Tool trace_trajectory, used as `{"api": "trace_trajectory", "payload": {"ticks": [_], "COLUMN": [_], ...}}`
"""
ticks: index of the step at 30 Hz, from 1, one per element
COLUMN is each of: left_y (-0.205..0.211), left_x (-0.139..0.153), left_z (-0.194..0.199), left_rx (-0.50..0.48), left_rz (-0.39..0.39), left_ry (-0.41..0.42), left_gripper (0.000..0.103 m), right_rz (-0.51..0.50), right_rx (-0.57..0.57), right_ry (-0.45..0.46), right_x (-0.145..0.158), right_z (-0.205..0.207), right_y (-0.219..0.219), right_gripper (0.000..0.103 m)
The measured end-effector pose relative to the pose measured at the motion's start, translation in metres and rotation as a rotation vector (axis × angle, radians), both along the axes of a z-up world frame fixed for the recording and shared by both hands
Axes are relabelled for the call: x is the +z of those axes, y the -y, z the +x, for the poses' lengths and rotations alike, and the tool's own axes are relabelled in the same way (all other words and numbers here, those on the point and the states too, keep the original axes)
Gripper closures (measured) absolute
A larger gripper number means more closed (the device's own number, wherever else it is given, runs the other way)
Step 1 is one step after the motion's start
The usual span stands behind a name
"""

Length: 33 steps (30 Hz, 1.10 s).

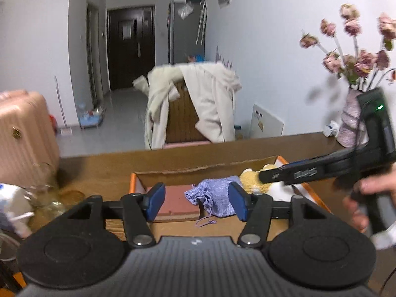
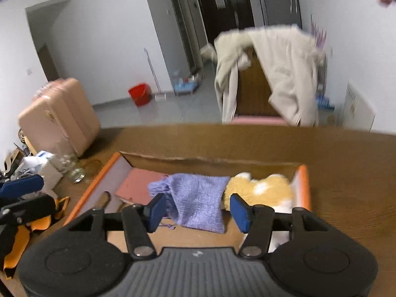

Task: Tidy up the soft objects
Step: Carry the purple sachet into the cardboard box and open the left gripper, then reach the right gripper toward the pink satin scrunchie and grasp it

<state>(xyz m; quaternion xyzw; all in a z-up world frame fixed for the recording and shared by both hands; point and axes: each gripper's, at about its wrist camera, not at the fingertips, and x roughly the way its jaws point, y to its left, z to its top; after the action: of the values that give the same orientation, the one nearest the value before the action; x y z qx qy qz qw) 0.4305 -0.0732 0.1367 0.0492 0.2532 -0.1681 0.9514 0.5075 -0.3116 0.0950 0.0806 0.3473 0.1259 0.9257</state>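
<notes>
Blue pads tip both claws, and both stand wide apart with nothing between them. The left claw (image 1: 196, 204) hovers over the near edge of an orange-rimmed cardboard box (image 1: 198, 169) on the wooden table (image 1: 99, 165); the right claw (image 2: 198, 211) hangs over the same box a little further right.

Between the pads of each claw, but lower down and untouched, lies a lavender knitted drawstring pouch (image 1: 212, 198) in the middle of the box, its gathered mouth turned left and its cord trailing over the near wall. Just left of it, a flat pink pad (image 1: 174, 201) rests on the box floor. Just right of the pouch, touching it, sits a tan and white plush toy (image 1: 255, 182) against the right end of the box.

From the left wrist view the right claw's body reaches in from the right above the plush toy, held by the right hand (image 1: 371, 198).

On the table to the left stand clear glass jars (image 2: 70, 167) and a white packet (image 2: 37, 163); at the far right corner a vase of dried pink flowers (image 1: 354, 57). Beyond the table a chair (image 1: 184, 118) is draped with a cream coat (image 1: 215, 99), and a pink suitcase (image 2: 59, 116) and a red bucket (image 2: 140, 94) stand on the floor.
</notes>
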Motion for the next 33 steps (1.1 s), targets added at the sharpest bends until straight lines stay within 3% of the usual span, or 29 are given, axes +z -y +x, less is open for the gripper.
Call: {"api": "trace_trajectory", "payload": {"ticks": [4,8,14,18,21,25,31,33], "left_y": [-0.013,-0.023,-0.033,-0.05,-0.066,-0.08,-0.095,-0.094], "left_x": [0.017,0.016,-0.013,-0.046,-0.066,-0.079,-0.087,-0.091], "left_z": [-0.062,-0.135,-0.228,-0.272,-0.296,-0.315,-0.302,-0.292], "left_rx": [0.013,0.032,0.046,0.066,0.07,0.069,0.075,0.07], "left_rz": [0.014,0.038,-0.011,-0.072,-0.103,-0.081,-0.132,-0.143], "left_ry": [0.082,0.193,0.246,0.195,0.143,0.124,0.096,0.089], "left_gripper": [0.032,0.024,0.017,0.016,0.016,0.014,0.014,0.02], "right_rz": [-0.018,-0.016,-0.051,-0.084,-0.082,-0.038,0.031,0.042], "right_rx": [-0.01,-0.006,0.01,-0.001,-0.021,-0.009,0.0,0.007], "right_ry": [0.094,0.205,0.332,0.375,0.359,0.295,0.237,0.234], "right_x": [0.037,0.051,0.03,0.002,-0.022,-0.049,-0.058,-0.059], "right_z": [-0.07,-0.154,-0.275,-0.335,-0.367,-0.392,-0.393,-0.385], "right_y": [0.016,0.024,0.012,-0.008,-0.025,-0.041,-0.059,-0.066], "right_gripper": [0.043,0.03,0.026,0.021,0.02,0.02,0.024,0.029]}}
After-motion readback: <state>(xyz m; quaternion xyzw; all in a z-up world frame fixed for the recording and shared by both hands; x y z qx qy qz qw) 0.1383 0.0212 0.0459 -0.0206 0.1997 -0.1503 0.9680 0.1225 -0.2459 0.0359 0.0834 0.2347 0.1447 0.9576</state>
